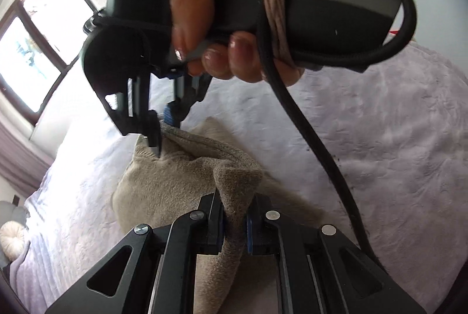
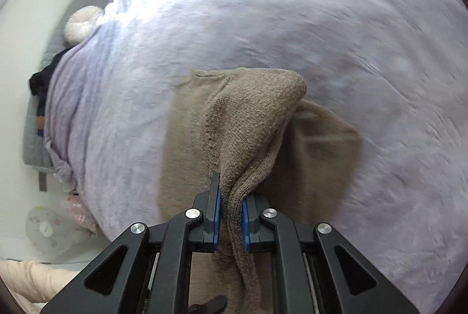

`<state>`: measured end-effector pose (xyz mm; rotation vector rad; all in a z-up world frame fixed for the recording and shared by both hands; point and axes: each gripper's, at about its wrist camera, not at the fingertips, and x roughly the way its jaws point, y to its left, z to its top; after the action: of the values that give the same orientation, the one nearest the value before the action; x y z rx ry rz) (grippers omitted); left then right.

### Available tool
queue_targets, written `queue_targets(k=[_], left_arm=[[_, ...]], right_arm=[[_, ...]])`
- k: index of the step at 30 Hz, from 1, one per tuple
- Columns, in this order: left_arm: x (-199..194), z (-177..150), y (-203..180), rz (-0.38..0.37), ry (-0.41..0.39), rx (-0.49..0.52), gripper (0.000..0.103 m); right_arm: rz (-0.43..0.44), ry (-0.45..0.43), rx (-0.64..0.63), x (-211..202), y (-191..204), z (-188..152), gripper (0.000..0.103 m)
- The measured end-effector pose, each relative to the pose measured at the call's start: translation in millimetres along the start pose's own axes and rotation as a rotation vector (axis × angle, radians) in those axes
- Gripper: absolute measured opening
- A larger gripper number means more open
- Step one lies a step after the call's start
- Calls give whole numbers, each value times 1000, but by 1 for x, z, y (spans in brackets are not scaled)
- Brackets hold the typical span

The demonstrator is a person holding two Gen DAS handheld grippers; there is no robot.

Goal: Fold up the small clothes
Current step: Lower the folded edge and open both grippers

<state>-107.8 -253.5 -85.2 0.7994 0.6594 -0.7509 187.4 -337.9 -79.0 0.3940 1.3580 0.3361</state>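
Garment: a small beige knitted piece [image 2: 251,121] lies on the bed, partly lifted off it; one fold stands up in a rounded peak while the rest spreads flat beneath.
Bed: covered by a pale lilac blanket [image 2: 292,7], lightly wrinkled, with the garment roughly at its middle.
Left hand-held gripper [image 1: 235,229]: jaws drawn narrow, pinching a raised tuck of the beige knit between its blue pads; the cloth rises in a small cone just above the jaws.
Right hand-held gripper [image 2: 231,214]: jaws narrow too, clamped on a bunched edge of the same garment, which hangs down between the pads.
Right hand [image 1: 222,21]: wrapped around the grey handle of its gripper, seen from the left wrist view, a black cable [image 1: 316,138] looping from the handle.
Spacing: the two grips sit on separate spots of the knit, near each other.
Room: a window [image 1: 38,30] on one side, a round white cushion [image 2: 82,24] by the bed's far end.
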Motion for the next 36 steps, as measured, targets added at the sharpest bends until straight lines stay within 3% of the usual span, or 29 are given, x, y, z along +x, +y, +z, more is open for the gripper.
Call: queue_targets(k=[4, 7, 8, 9, 10, 11, 12, 13, 17, 21, 23, 24, 25, 26, 29, 32, 36], left_arm=[[16, -5, -22, -43, 69, 10, 11], [17, -13, -17, -33, 115, -9, 15], [15, -16, -13, -27, 131, -18, 24], [13, -19, -7, -21, 145, -35, 52], [9, -22, 1, -16, 149, -64, 75], [2, -26, 13, -8, 142, -106, 77], [-4, -29, 22, -8, 141, -137, 77], [-9, -32, 31, -19, 153, -164, 77], [-21, -60, 84, -36, 227, -331, 77], [-6, -96, 140, -38, 340, -530, 77], [5, -114, 151, -67, 390, -613, 77], [10, -121, 154, -97, 408, -650, 77], [18, -126, 159, -121, 434, -678, 77], [30, -134, 154, -122, 476, -686, 77], [59, -148, 134, -99, 574, -673, 77], [59, -158, 130, -87, 577, -681, 87], [47, -164, 134, -103, 583, -683, 88]], right_arm=[[-48, 56, 94, 35, -47, -23, 13], [-19, 24, 149, 46, -60, -31, 15], [1, 15, 172, 45, -63, -32, 19], [11, 12, 187, 42, -64, -33, 24], [13, 12, 200, 39, -66, -34, 36], [-7, 13, 210, 34, -67, -36, 44], [-18, 9, 216, 29, -68, -38, 58], [-27, -1, 224, 21, -68, -42, 63], [40, -35, 285, -4, -66, -76, 63], [136, -60, 371, -18, -56, -125, 63], [169, -56, 404, -17, -53, -143, 62], [172, -55, 412, -14, -52, -149, 48], [167, -56, 410, -11, -49, -153, 18], [149, -52, 408, -7, -47, -154, 8], [108, -39, 432, 11, -45, -163, 7], [99, -6, 453, 26, -50, -183, 7], [121, -39, 496, 29, -57, -190, 6]])
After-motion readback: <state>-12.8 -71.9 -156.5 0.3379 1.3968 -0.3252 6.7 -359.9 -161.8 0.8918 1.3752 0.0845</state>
